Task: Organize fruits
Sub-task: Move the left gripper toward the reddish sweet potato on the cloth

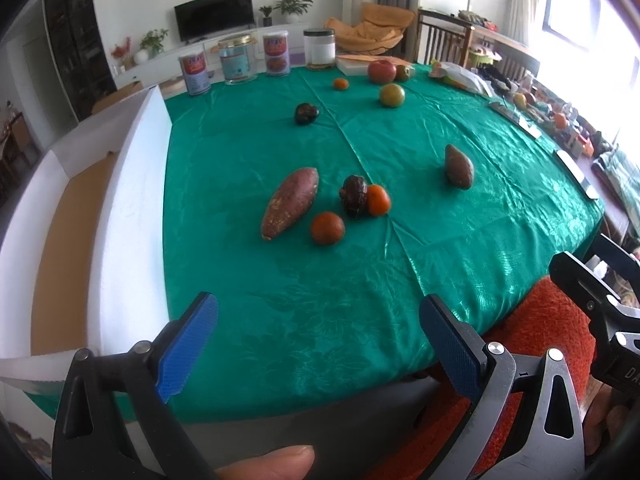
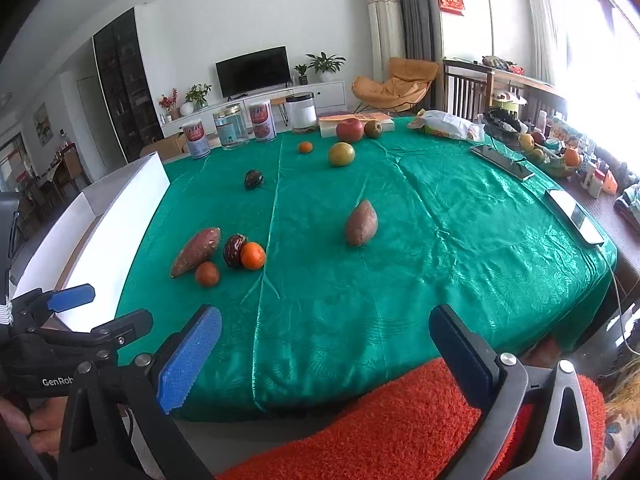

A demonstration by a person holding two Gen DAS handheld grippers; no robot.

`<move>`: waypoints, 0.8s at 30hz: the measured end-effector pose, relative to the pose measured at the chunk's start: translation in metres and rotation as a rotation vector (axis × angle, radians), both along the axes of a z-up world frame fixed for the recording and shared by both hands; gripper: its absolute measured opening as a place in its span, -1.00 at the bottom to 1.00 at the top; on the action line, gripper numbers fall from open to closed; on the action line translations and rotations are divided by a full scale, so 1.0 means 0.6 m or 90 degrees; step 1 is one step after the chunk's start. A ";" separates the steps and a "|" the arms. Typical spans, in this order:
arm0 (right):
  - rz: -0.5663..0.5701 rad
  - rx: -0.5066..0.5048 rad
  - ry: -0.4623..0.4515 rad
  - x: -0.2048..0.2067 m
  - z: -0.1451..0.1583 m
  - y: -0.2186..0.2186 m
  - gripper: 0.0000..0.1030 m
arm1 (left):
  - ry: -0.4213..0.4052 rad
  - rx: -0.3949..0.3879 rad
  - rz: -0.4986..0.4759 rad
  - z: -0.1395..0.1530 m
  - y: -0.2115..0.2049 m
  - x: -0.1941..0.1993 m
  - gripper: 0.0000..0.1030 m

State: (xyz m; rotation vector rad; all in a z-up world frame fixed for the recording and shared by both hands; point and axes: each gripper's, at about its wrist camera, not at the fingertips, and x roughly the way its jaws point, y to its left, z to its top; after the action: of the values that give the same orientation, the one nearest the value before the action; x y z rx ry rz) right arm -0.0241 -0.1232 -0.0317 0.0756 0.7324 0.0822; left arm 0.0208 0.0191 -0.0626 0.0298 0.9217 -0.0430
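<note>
Produce lies scattered on a green tablecloth (image 1: 280, 280) (image 2: 440, 260). Near the middle sit a long sweet potato (image 1: 290, 202) (image 2: 196, 251), a dark wrinkled fruit (image 1: 354, 195) (image 2: 234, 250) and two small oranges (image 1: 328, 228) (image 1: 378, 200) (image 2: 207, 274) (image 2: 253, 256). A second sweet potato (image 1: 459, 167) (image 2: 361, 223) lies apart to the right. Farther back are a dark fruit (image 1: 306, 113) (image 2: 253, 179), a small orange (image 1: 341, 84) (image 2: 305, 147), a green-yellow fruit (image 1: 392, 95) (image 2: 341, 154) and a red apple (image 1: 382, 71) (image 2: 349, 129). My left gripper (image 1: 318, 344) and right gripper (image 2: 326, 354) both hover open and empty over the near table edge.
A white-walled cardboard box (image 1: 132, 208) (image 2: 120, 216) stands along the table's left side. Cans and jars (image 1: 236, 60) (image 2: 230, 126) line the far edge. Phones (image 2: 576, 216) and clutter sit along the right side. An orange fuzzy cloth (image 2: 380, 420) lies below the near edge.
</note>
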 end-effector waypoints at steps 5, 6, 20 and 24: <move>-0.006 0.006 0.005 0.000 -0.009 -0.007 1.00 | 0.018 0.006 0.015 -0.019 0.006 0.008 0.96; -0.006 0.005 0.004 0.000 -0.010 -0.007 1.00 | 0.018 0.008 0.015 -0.020 0.004 0.008 0.96; -0.006 -0.005 0.015 0.002 -0.020 -0.001 1.00 | 0.025 0.018 0.006 -0.032 -0.002 0.013 0.96; -0.004 -0.007 0.023 0.003 -0.026 0.002 1.00 | 0.060 0.002 -0.008 -0.076 0.008 0.042 0.96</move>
State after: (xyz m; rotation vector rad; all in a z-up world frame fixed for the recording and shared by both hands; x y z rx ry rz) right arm -0.0224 -0.1221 -0.0473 0.0689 0.7688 0.0712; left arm 0.0460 0.0239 -0.1080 0.0372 1.0152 -0.0554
